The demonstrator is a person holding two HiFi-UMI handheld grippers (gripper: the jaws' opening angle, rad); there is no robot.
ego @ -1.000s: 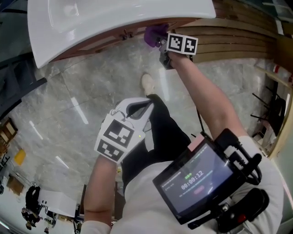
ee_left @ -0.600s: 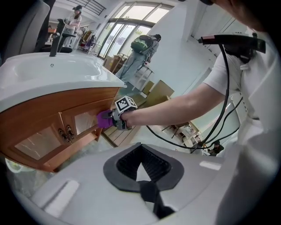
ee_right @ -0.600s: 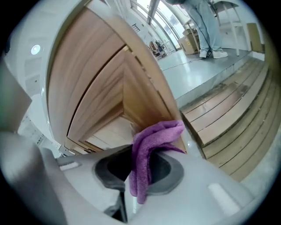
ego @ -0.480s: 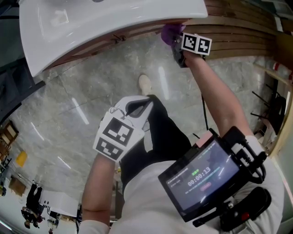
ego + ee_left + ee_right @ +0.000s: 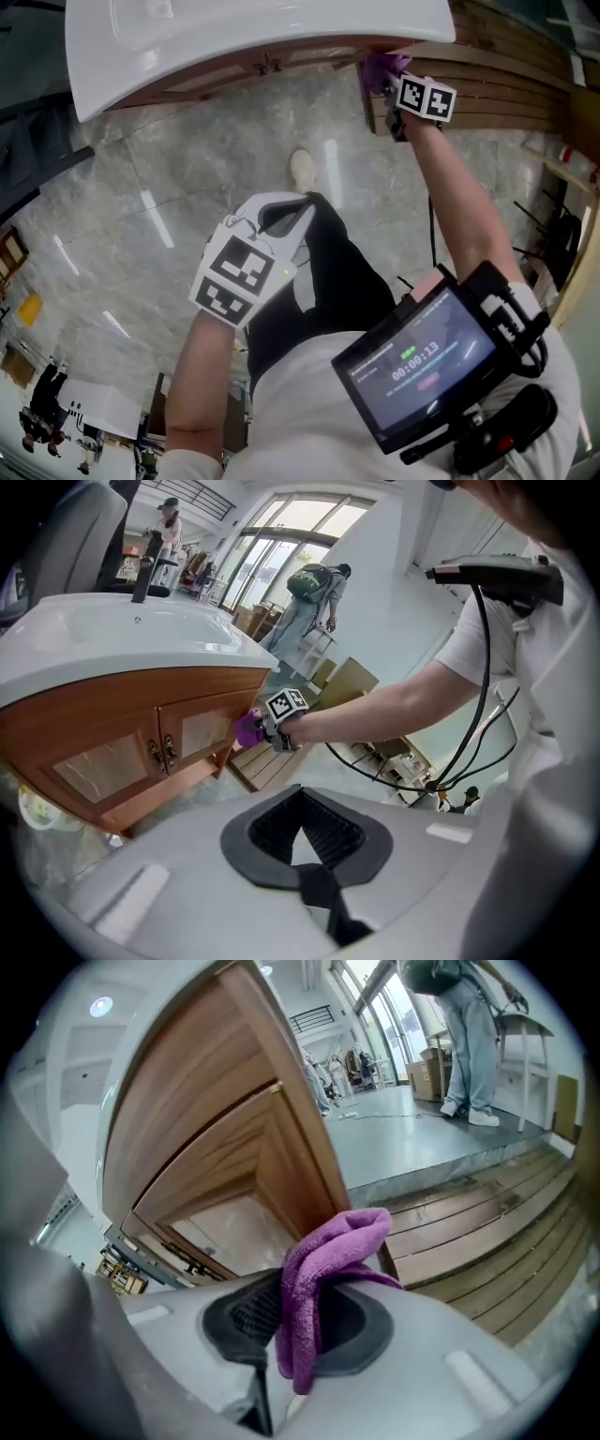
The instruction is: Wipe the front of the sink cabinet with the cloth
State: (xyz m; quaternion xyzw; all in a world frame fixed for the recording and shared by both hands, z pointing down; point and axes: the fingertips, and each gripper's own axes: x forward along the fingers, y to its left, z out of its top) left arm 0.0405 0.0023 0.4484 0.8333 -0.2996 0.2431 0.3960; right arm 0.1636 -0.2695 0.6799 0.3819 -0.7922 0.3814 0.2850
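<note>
Right gripper view: right tongs (image 5: 302,1326) clamp cloth (image 5: 328,1260) at cabinet (image 5: 220,1138) front corner.

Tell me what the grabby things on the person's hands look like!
The left gripper and right gripper are white plastic, with black ridged pads lining the jaws. Each carries a white cube printed with black square markers. The person wears short white sleeves, and a thin black cable hangs beside the right arm.
</note>
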